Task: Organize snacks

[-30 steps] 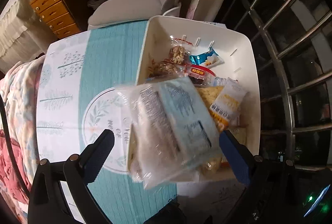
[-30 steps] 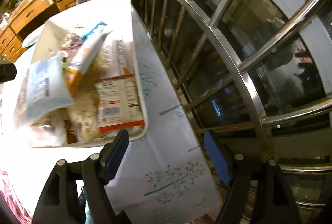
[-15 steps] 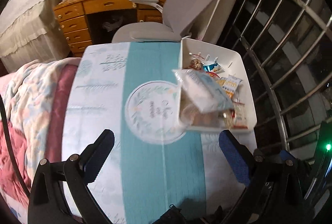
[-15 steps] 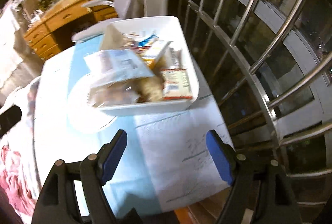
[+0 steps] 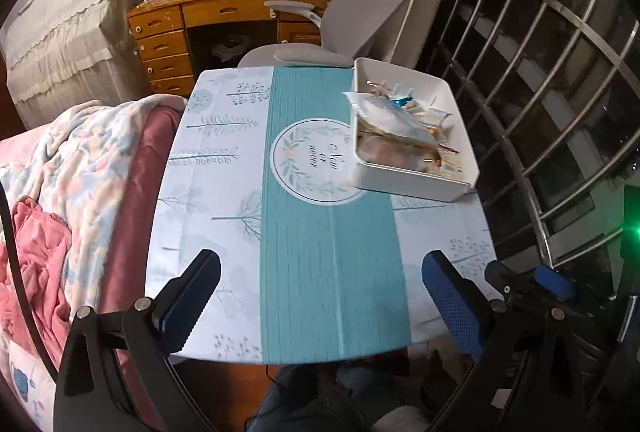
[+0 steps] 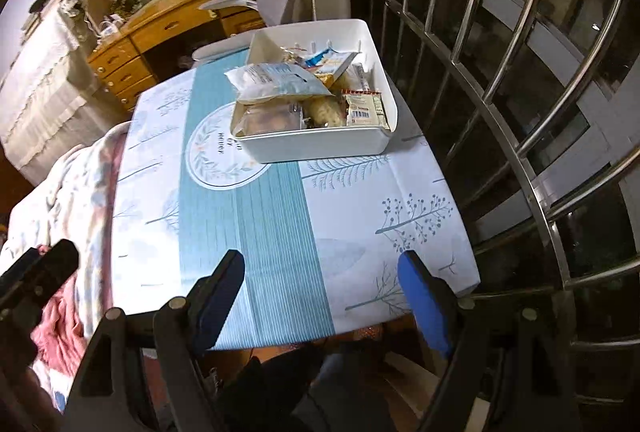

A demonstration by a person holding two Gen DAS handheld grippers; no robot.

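A white bin (image 5: 416, 186) stands at the far right of the table, also in the right wrist view (image 6: 320, 148). It holds several snack packs, with a pale blue and white bag (image 5: 390, 116) (image 6: 276, 82) lying on top and sticking over its left rim. My left gripper (image 5: 320, 296) is open and empty above the table's near edge. My right gripper (image 6: 320, 292) is open and empty, also at the near edge, far from the bin.
The table wears a teal and white cloth (image 5: 328, 252). A bed with a pink floral blanket (image 5: 60, 192) lies left. A grey office chair (image 5: 360, 16) and wooden desk (image 5: 208, 16) stand behind. Metal window bars (image 6: 520, 72) run along the right.
Both grippers have pulled back and up from the bin to the table's near edge. The blue and white bag, close to the left gripper a second ago, now rests on the bin.
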